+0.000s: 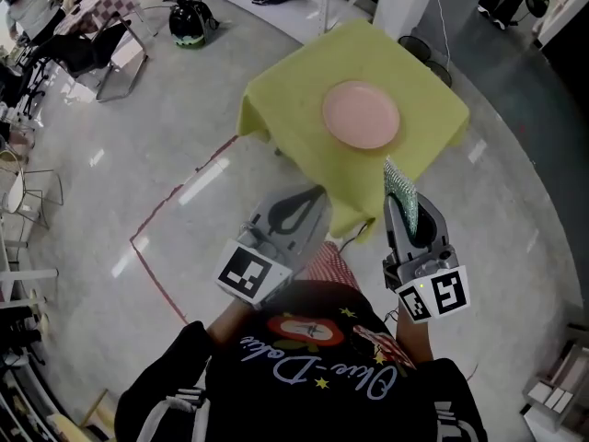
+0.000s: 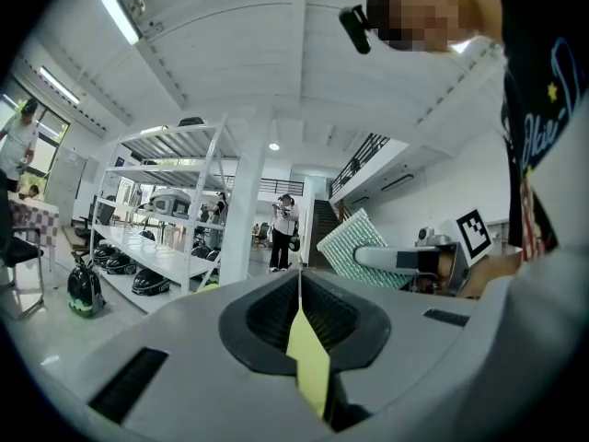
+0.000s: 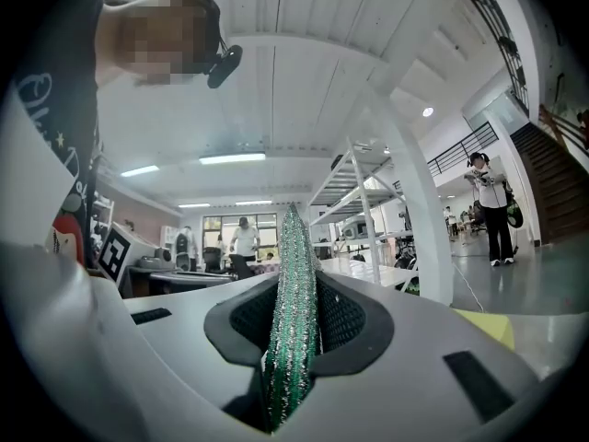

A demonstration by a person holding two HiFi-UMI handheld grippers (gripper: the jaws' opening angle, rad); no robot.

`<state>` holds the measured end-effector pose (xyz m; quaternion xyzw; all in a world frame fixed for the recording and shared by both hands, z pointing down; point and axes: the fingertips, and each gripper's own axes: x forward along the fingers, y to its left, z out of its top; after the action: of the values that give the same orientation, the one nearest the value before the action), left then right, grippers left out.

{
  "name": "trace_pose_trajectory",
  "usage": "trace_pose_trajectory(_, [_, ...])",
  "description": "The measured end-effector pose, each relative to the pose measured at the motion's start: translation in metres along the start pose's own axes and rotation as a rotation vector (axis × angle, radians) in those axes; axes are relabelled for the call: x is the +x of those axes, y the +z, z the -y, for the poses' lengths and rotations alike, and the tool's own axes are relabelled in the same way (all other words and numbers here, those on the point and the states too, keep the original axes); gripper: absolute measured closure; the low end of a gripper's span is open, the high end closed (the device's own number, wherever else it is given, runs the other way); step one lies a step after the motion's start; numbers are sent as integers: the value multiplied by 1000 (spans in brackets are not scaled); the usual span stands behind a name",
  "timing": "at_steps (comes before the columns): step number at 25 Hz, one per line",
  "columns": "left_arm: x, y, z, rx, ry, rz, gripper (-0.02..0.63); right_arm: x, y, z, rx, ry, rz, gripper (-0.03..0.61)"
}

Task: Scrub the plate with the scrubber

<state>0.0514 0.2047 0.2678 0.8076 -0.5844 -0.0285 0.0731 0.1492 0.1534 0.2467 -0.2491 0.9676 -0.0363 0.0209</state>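
Plate (image 1: 361, 114) may slide on the yellow cloth (image 1: 285, 81) when the right gripper (image 1: 397, 203), clamped on the green scrubber (image 1: 398, 179), presses it, since the left gripper (image 1: 316, 194) is closed, empty.

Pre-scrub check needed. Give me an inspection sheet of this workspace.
Surface: table under yellow cloth.
Job's things: pink plate centred on the cloth; green scrubber off the plate.
Clutter: nothing seen on the cloth.
Grippers: left tongs shut, empty; right tongs shut on scrubber; both short of the plate.
Cables: probable thin cable on floor beyond table.
Surroundings: shelving, chairs, red floor tape, bystander.
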Motion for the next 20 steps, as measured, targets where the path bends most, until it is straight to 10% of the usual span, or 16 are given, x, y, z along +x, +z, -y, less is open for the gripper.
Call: trace_pose_trajectory(20, [142,15,-59,19,92,-7,609,81,-4,142,26,69,-5,514])
